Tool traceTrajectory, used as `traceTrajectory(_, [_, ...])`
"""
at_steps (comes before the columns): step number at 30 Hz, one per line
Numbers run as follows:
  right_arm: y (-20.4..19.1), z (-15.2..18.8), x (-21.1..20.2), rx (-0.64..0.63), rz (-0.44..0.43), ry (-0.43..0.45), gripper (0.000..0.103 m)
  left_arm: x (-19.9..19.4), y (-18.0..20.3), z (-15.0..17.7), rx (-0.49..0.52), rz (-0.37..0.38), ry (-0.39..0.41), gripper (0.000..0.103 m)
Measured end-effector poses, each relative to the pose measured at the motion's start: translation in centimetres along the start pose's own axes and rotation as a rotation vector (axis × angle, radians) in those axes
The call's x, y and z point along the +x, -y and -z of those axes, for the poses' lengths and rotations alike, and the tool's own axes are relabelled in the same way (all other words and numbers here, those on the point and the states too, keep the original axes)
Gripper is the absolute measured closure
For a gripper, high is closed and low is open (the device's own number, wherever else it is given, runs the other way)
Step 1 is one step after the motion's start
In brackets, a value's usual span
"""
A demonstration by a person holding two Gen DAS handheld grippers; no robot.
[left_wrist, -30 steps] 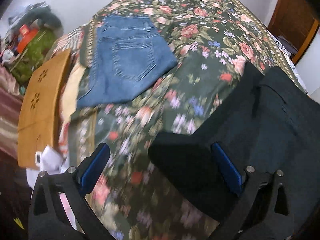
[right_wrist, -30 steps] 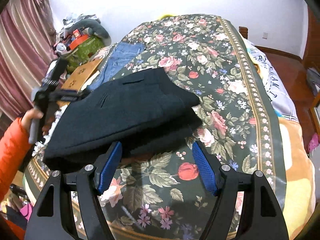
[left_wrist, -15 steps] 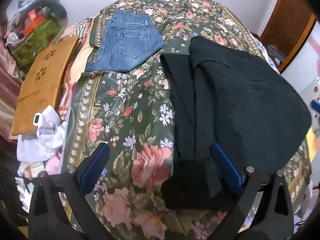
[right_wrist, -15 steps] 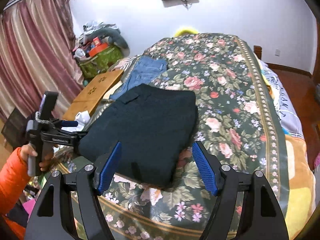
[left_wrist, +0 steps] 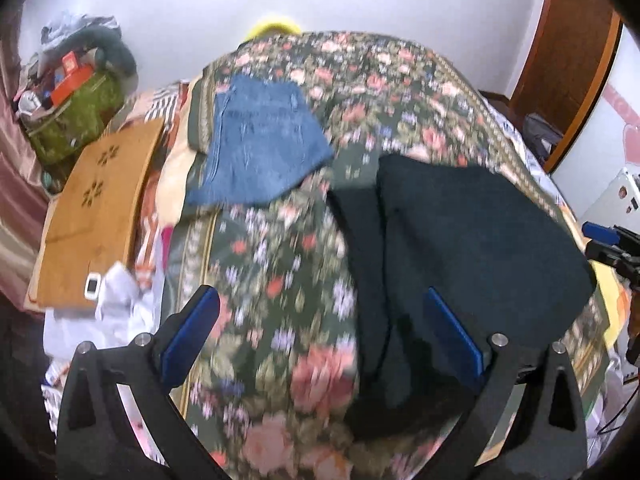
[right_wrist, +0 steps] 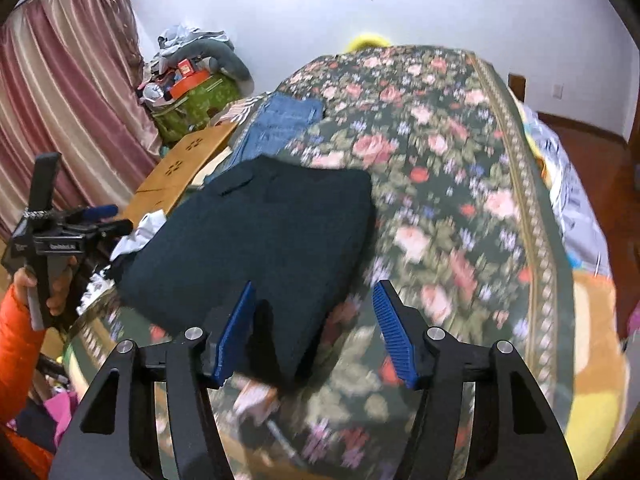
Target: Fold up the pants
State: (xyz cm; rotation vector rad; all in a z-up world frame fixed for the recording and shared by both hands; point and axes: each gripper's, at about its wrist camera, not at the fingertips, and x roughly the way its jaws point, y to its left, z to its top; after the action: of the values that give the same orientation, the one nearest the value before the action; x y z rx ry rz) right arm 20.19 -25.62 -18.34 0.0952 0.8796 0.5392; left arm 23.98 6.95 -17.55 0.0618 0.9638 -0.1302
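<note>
Lying folded: dark pants (right_wrist: 256,240); both jaws spread, apparently empty; hand (right_wrist: 56,284) right-view only.

free: open floral bed (right_wrist: 460,184) right of the black pants (right_wrist: 260,240) | blocked: jeans (left_wrist: 260,148) beyond the pants, wooden board (left_wrist: 96,208) and clutter along the bed's left edge

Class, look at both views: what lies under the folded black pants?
The black pants rest on the floral bedspread. Whatever lies beneath their folded layers is covered.
</note>
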Motion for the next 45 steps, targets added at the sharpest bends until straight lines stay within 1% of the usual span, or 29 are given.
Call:
traceTrajectory(4, [0.4, -2.7, 2.1, -0.026, 0.008, -0.005, 0.046, 2.5, 1.3, -3.4, 0.018, 0.062, -0.007, 0.0])
traceTrajectory(6, [0.6, -3.7, 3.3, -0.03, -0.004, -0.014, 0.046, 4.1, 2.1, -4.7, 0.029, 0.093, -0.026, 0.002])
traceTrajectory(8, [0.9, -4.7, 5.0, -0.031, -0.007, -0.035, 0.046, 5.9, 3.1, -5.8, 0.037, 0.126, -0.06, 0.004])
traceTrajectory(9, [1.1, -5.2, 6.0, -0.031, -0.005, -0.047, 0.046, 7.1, 3.6, -6.3, 0.041, 0.146, -0.083, 0.007])
traceTrajectory(13, [2.3, -6.2, 9.6, -0.014, 0.003, -0.105, 0.046, 11.4, 4.3, -7.2, 0.022, 0.193, -0.195, 0.022])
traceTrajectory(14, [2.7, -6.3, 10.1, -0.006, 0.003, -0.117, 0.046, 12.4, 4.2, -7.3, 0.007, 0.214, -0.227, 0.023])
traceTrajectory(15, [3.1, -6.3, 10.9, 0.007, 0.003, -0.134, 0.046, 13.2, 4.1, -7.3, -0.016, 0.251, -0.251, 0.025])
traceTrajectory(16, [3.5, -6.2, 11.6, 0.023, -0.009, -0.15, 0.047, 13.7, 3.9, -7.3, -0.038, 0.285, -0.261, 0.029])
traceTrajectory(17, [3.8, -6.2, 12.0, 0.038, -0.03, -0.16, 0.052, 14.0, 3.8, -7.3, -0.048, 0.314, -0.267, 0.034])
traceTrajectory(18, [4.1, -6.0, 12.4, 0.06, -0.065, -0.17, 0.055, 14.1, 3.8, -7.3, -0.051, 0.341, -0.272, 0.046])
traceTrajectory(19, [4.2, -6.0, 12.5, 0.074, -0.086, -0.172, 0.061, 14.1, 3.8, -7.3, -0.054, 0.374, -0.275, 0.052])
traceTrajectory(20, [4.3, -6.0, 12.5, 0.081, -0.096, -0.171, 0.064, 13.8, 4.0, -7.2, -0.049, 0.368, -0.266, 0.053])
traceTrajectory(21, [4.2, -6.0, 12.5, 0.073, -0.104, -0.171, 0.066, 13.7, 4.2, -7.2, -0.036, 0.366, -0.257, 0.058])
traceTrajectory(22, [4.1, -6.1, 12.4, 0.065, -0.107, -0.17, 0.071, 13.5, 4.5, -7.2, -0.027, 0.363, -0.249, 0.062])
traceTrajectory(23, [3.9, -6.1, 12.3, 0.057, -0.102, -0.165, 0.079, 13.1, 4.6, -7.1, -0.018, 0.351, -0.237, 0.064])
traceTrajectory(25, [3.5, -6.3, 11.8, 0.035, -0.086, -0.146, 0.088, 12.1, 4.7, -7.1, -0.011, 0.333, -0.208, 0.071])
traceTrajectory(28, [2.6, -7.0, 10.8, -0.01, -0.087, -0.1, 0.091, 9.7, 5.3, -7.2, 0.02, 0.288, -0.12, 0.075])
traceTrajectory(30, [1.6, -7.6, 9.8, -0.057, -0.082, -0.057, 0.092, 8.0, 5.6, -7.0, 0.047, 0.242, -0.061, 0.076])
traceTrajectory(32, [0.8, -8.1, 9.5, -0.086, -0.076, -0.03, 0.092, 7.1, 5.6, -7.0, 0.052, 0.208, -0.027, 0.076])
traceTrajectory(34, [0.4, -8.5, 10.1, -0.1, -0.068, -0.033, 0.092, 7.0, 5.4, -6.7, 0.05, 0.176, -0.021, 0.075])
traceTrajectory(36, [0.0, -8.4, 11.6, -0.115, -0.051, -0.075, 0.091, 8.2, 5.3, -6.4, 0.047, 0.141, -0.053, 0.073])
traceTrajectory(38, [0.0, -8.1, 13.1, -0.128, -0.02, -0.127, 0.086, 9.8, 5.4, -6.0, 0.055, 0.097, -0.099, 0.067])
traceTrajectory(39, [-0.1, -7.8, 13.9, -0.134, 0.001, -0.159, 0.083, 10.5, 5.4, -5.8, 0.063, 0.071, -0.117, 0.06])
traceTrajectory(40, [0.0, -7.6, 14.0, -0.136, 0.016, -0.17, 0.081, 10.5, 5.2, -5.6, 0.063, 0.06, -0.113, 0.054])
traceTrajectory(42, [0.0, -7.7, 13.5, -0.131, 0.034, -0.16, 0.08, 9.8, 4.8, -5.8, 0.065, 0.039, -0.093, 0.049])
traceTrajectory(45, [0.0, -8.2, 11.4, -0.126, 0.055, -0.128, 0.079, 8.1, 4.4, -6.4, 0.065, 0.024, -0.058, 0.048])
